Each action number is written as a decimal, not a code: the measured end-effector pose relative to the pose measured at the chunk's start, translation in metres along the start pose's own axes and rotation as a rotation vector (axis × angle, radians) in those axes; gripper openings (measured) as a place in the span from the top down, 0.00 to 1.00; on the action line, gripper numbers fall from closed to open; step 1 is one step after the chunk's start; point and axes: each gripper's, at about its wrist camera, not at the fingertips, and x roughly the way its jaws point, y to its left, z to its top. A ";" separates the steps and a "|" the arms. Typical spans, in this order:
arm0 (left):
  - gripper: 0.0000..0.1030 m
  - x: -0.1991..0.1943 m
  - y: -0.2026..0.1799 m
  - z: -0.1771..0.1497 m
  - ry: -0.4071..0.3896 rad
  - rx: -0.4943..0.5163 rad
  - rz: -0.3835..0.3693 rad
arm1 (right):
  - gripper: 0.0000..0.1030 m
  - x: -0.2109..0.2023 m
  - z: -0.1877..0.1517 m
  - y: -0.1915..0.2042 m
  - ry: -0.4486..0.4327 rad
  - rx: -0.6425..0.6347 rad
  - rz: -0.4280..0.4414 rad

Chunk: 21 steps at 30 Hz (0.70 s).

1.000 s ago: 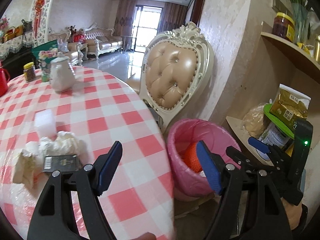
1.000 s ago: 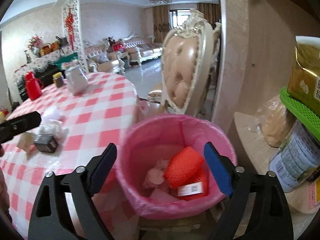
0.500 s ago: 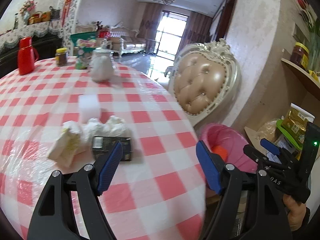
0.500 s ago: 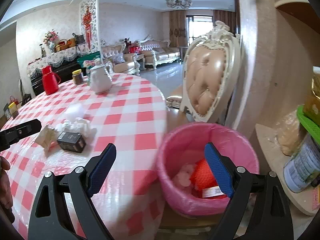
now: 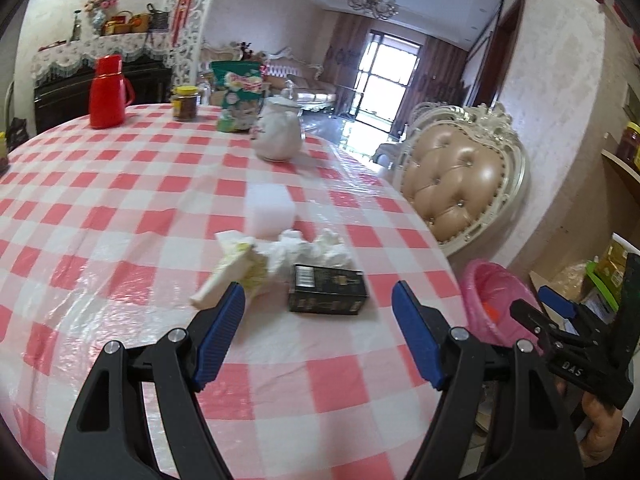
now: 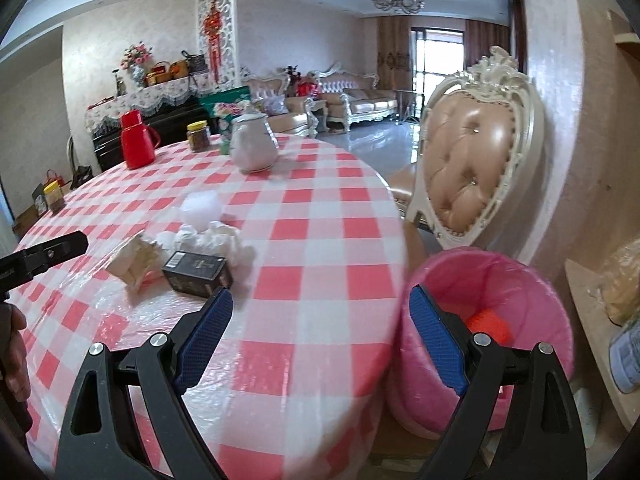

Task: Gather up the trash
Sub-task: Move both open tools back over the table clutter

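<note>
A small black box [image 5: 327, 289] lies on the red-checked table [image 5: 120, 208], with crumpled white tissue [image 5: 310, 249], a torn cream carton [image 5: 232, 268] and a white sponge block [image 5: 270, 210] behind it. My left gripper [image 5: 318, 338] is open and empty, just short of the box. My right gripper [image 6: 320, 342] is open and empty over the table's edge; the box [image 6: 197, 271] lies to its far left. The pink-lined bin [image 6: 516, 320] stands beside the table and holds an orange net [image 6: 490, 324]. The bin also shows in the left wrist view [image 5: 490, 296].
A white teapot [image 5: 280, 132], a red thermos [image 5: 107, 92], a jar [image 5: 185, 103] and a green bag [image 5: 239, 94] stand at the table's far side. A padded chair [image 5: 460, 188] stands by the wall. Shelves with food packs [image 6: 624, 284] are on the right.
Both grippers have swung left and pulled back from the bin toward the table. The trash pile now sits in front of my left gripper. Both stayed open.
</note>
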 end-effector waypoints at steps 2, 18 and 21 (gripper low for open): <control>0.29 0.002 0.008 0.000 0.004 -0.009 0.014 | 0.18 0.004 0.001 0.006 0.007 -0.008 0.011; 0.36 0.052 0.043 0.005 0.081 0.001 0.068 | 0.18 0.052 0.008 0.036 0.078 -0.033 0.068; 0.41 0.066 0.048 0.005 0.106 0.006 0.073 | 0.18 0.064 0.010 0.042 0.090 -0.046 0.076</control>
